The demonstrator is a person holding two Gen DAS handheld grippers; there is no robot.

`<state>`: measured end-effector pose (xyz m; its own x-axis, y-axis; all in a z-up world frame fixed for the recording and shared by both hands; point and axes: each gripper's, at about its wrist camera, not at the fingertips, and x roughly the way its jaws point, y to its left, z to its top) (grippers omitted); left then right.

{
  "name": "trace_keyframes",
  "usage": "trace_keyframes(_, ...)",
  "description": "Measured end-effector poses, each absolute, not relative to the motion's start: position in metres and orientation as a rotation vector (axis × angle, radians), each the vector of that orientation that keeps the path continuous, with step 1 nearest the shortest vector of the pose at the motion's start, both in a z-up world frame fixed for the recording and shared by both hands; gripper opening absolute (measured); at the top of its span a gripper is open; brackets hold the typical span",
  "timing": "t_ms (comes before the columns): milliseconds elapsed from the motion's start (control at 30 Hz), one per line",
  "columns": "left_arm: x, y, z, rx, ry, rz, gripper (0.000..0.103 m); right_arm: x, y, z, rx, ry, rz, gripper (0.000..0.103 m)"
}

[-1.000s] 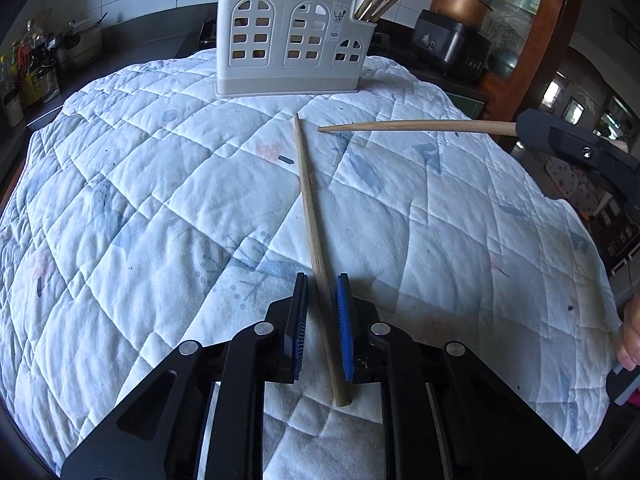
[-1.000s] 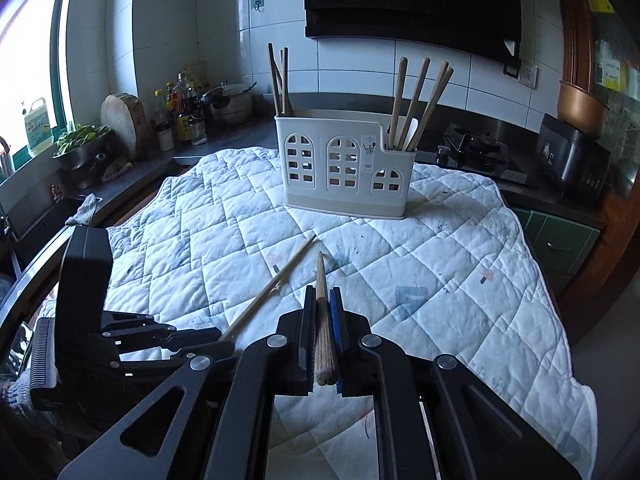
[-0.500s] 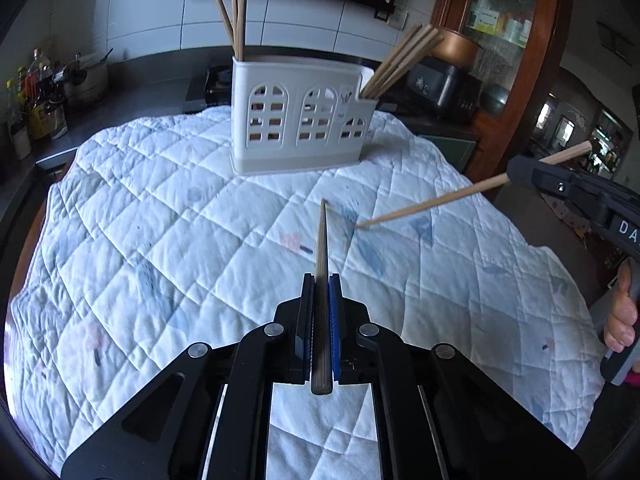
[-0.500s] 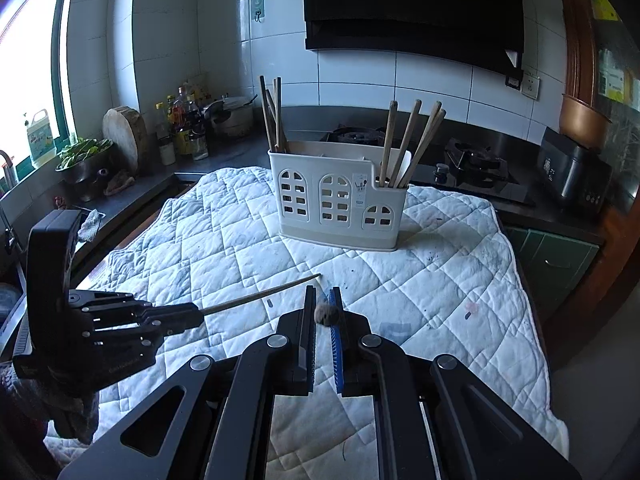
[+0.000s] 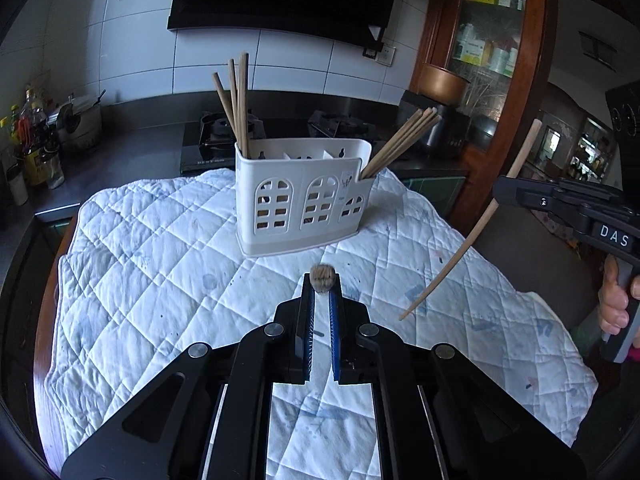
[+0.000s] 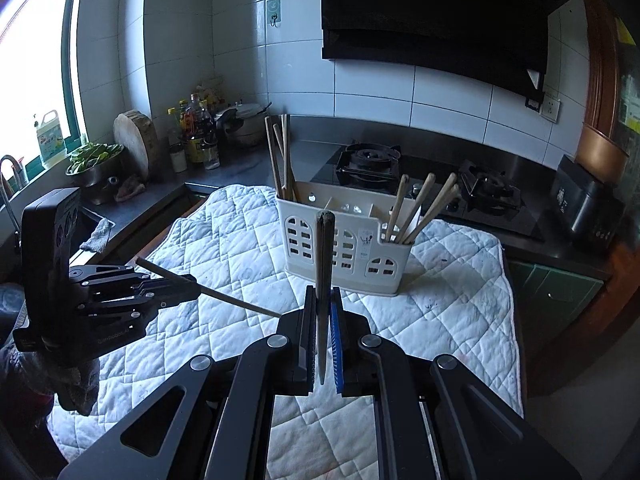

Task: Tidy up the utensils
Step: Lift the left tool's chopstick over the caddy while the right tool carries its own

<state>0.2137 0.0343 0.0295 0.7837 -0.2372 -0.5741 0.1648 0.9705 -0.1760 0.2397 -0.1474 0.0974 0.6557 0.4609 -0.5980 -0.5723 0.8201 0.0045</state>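
A white utensil holder [image 5: 304, 196] [image 6: 344, 248] stands on the quilted cloth [image 5: 160, 264], with chopsticks in its left end [image 5: 238, 100] and in its right end [image 5: 400, 144]. My left gripper [image 5: 322, 284] is shut on a wooden chopstick [image 5: 322, 278], seen end-on and pointing toward the holder from above the cloth. In the right wrist view that chopstick [image 6: 224, 296] sticks out of the left gripper [image 6: 188, 284]. My right gripper [image 6: 322, 294] is shut on another chopstick [image 6: 323, 264], which stands upright in front of the holder. From the left wrist view, this chopstick [image 5: 472, 236] slants down from the right gripper [image 5: 504, 192].
A gas stove [image 6: 368, 164] and dark counter lie behind the holder. Bottles [image 6: 196, 136], a pot and a bowl of greens [image 6: 94, 160] crowd the left counter. A dark appliance [image 6: 584, 200] and wooden cabinet [image 5: 488, 60] stand at right. A hand [image 5: 616, 300] holds the right gripper's handle.
The left gripper shut on the chopstick that lay between its jaws. Both grippers rose, lifting their chopsticks off the cloth, and the right one's chopstick tipped from flat to upright.
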Motion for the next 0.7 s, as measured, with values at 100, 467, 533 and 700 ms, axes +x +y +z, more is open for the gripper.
trace_keyframes(100, 0.222, 0.035, 0.046, -0.102, 0.617, -0.224, 0.006, 0.253, -0.147, 0.116, -0.178, 0.618, 0.601, 0.007)
trace_keyframes(467, 0.258, 0.035, 0.129, -0.011, 0.497, -0.228, 0.006, 0.3, -0.139, 0.187, -0.143, 0.529, 0.581, 0.007)
trace_keyframes(533, 0.263, 0.036, 0.146, -0.001, 0.472, -0.227, 0.006, 0.308, -0.139, 0.196, -0.138, 0.509, 0.564, 0.007)
trace_keyframes(700, 0.278, 0.039, 0.174, 0.025, 0.441, -0.198, 0.006, 0.333, -0.139, 0.206, -0.116, 0.487, 0.522, 0.007)
